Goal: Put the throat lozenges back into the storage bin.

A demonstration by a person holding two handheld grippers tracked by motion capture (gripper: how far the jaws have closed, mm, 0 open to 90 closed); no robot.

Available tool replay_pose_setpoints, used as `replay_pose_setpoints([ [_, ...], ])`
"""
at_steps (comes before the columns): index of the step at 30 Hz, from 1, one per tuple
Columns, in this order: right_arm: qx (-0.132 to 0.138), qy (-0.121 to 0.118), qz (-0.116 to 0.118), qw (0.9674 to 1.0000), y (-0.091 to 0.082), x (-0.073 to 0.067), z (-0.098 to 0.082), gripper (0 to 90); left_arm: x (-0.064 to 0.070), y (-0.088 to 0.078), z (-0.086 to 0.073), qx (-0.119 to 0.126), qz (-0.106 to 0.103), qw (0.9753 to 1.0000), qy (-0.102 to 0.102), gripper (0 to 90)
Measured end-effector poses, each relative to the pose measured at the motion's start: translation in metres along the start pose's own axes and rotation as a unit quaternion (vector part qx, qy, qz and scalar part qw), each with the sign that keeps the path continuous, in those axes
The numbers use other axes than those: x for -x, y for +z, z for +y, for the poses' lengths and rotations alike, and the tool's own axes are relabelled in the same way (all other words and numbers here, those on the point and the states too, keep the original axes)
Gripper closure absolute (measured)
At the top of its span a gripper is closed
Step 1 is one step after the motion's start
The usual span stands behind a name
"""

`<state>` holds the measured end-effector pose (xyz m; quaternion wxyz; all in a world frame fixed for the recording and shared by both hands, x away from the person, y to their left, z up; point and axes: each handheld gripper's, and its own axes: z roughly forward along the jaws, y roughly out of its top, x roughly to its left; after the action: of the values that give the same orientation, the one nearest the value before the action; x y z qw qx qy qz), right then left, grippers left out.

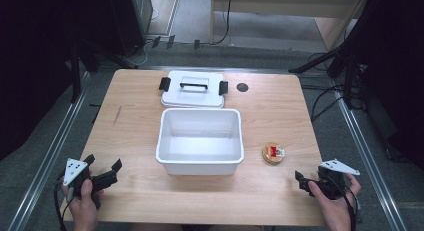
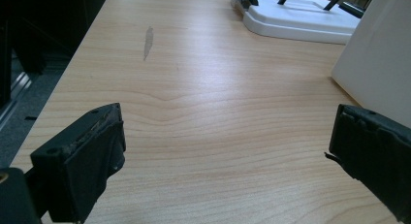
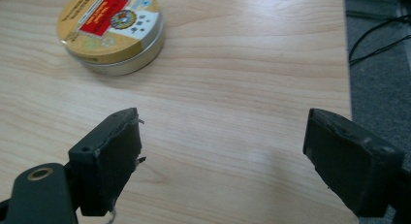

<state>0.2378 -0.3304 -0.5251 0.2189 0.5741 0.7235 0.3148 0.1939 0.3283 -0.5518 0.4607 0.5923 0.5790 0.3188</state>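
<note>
A white open bin (image 1: 200, 141) stands in the middle of the wooden table (image 1: 135, 126), with its white lid (image 1: 193, 90) and black clips lying flat behind it. A small round gold tin (image 1: 273, 152) with a red label lies right of the bin; in the right gripper view the tin (image 3: 111, 30) sits ahead and to the left of the jaws. My left gripper (image 1: 103, 170) rests open near the front left corner, nothing between its jaws (image 2: 223, 151). My right gripper (image 1: 306, 182) is open near the front right edge, empty (image 3: 223, 156).
A dark round hole (image 1: 242, 87) marks the table near the lid. A grey scuff (image 2: 148, 41) runs along the wood at the left. The table's right edge lies close beside the right gripper, with cables on the floor (image 3: 378, 35) beyond it.
</note>
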Motion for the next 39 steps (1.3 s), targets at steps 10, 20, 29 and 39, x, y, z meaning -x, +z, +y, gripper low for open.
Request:
replay_pose_setpoints([
  [10, -0.138, -0.068, 0.019, 0.9879, 0.010, -0.023, 0.041, 13.7, -0.001, 0.000, 0.000, 0.000, -0.001, 1.0000, -0.003, 0.0],
  [20, -0.262, -0.090, 0.011, 0.9608, 0.027, -0.042, 0.064, 8.3, -0.001, 0.000, 0.000, 0.000, -0.003, 1.0000, -0.003, 0.0],
  [29, -0.328, -0.092, -0.004, 0.9403, 0.047, -0.066, 0.091, 7.3, -0.001, 0.000, 0.000, 0.000, -0.002, 1.0000, -0.004, 0.0],
  [39, -0.337, -0.043, -0.013, 0.9403, 0.070, -0.075, 0.115, 7.6, -0.001, 0.000, 0.000, -0.001, -0.004, 1.0000, -0.004, 0.0],
])
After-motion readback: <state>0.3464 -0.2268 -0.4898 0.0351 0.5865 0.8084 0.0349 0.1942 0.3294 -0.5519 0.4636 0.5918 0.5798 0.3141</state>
